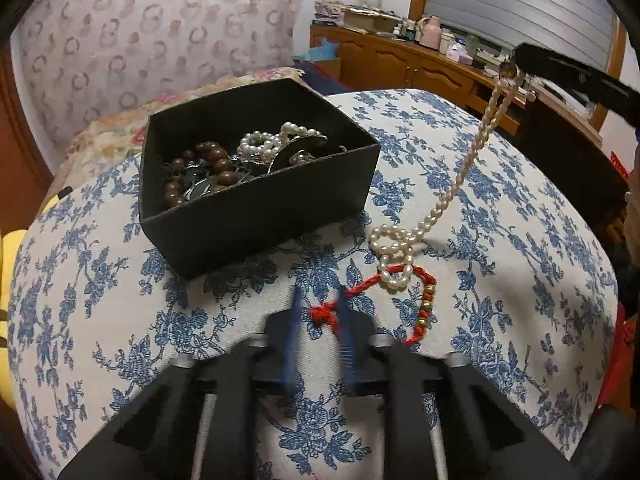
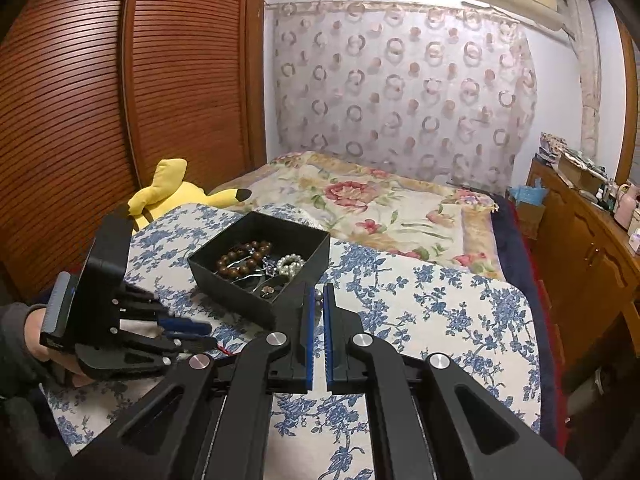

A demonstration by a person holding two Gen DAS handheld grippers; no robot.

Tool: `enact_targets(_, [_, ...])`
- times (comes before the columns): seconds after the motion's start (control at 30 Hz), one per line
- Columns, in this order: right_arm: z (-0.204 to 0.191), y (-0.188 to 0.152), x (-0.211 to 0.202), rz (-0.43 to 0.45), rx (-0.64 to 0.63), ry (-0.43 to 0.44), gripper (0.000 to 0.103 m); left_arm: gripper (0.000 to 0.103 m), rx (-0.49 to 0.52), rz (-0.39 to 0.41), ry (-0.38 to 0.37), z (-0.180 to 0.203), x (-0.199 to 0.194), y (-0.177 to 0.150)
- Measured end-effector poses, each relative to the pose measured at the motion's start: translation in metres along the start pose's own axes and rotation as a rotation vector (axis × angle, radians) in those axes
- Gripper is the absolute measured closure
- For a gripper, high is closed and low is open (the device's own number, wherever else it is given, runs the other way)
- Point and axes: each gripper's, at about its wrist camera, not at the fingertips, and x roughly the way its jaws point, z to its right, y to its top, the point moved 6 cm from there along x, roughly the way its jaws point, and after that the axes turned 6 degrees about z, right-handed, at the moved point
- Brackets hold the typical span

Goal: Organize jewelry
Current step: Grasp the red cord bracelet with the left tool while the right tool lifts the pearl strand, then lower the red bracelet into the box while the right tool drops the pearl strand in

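We are lifting a pearl necklace by its top end, the right gripper pinching it high at two o'clock of the black box; its tail is lying coiled on the floral cloth, crossing a red cord bracelet at five o'clock of the box. The left gripper is closing on the bracelet's knot; whether it is gripping we cannot tell through blur. Wooden beads and other pearls are sitting boxed already; we judge these two pieces remaining.
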Motion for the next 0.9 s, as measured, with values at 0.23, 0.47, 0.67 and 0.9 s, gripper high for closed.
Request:
enact_targets(0.23, [0.0, 0.014, -0.004, 0.028, -0.013, -0.009, 0.098, 0.096, -0.021, 0.036, 0.011, -0.008, -0.016, 0.001])
enact_targets(0.47, [-0.01, 0.029, -0.007, 0.053, -0.033, 0.006, 0.098, 0.096, -0.06, 0.157, 0.042, -0.022, -0.058, 0.033])
enact_targets(0.67, [-0.016, 0.057, -0.009, 0.099, -0.055, 0.013, 0.098, 0.096, -0.068, 0.253, 0.067, -0.032, -0.086, 0.069])
enact_targets(0.9, [-0.023, 0.101, -0.011, 0.169, -0.095, 0.024, 0.098, 0.096, -0.09, 0.303, 0.087, -0.048, -0.092, 0.098])
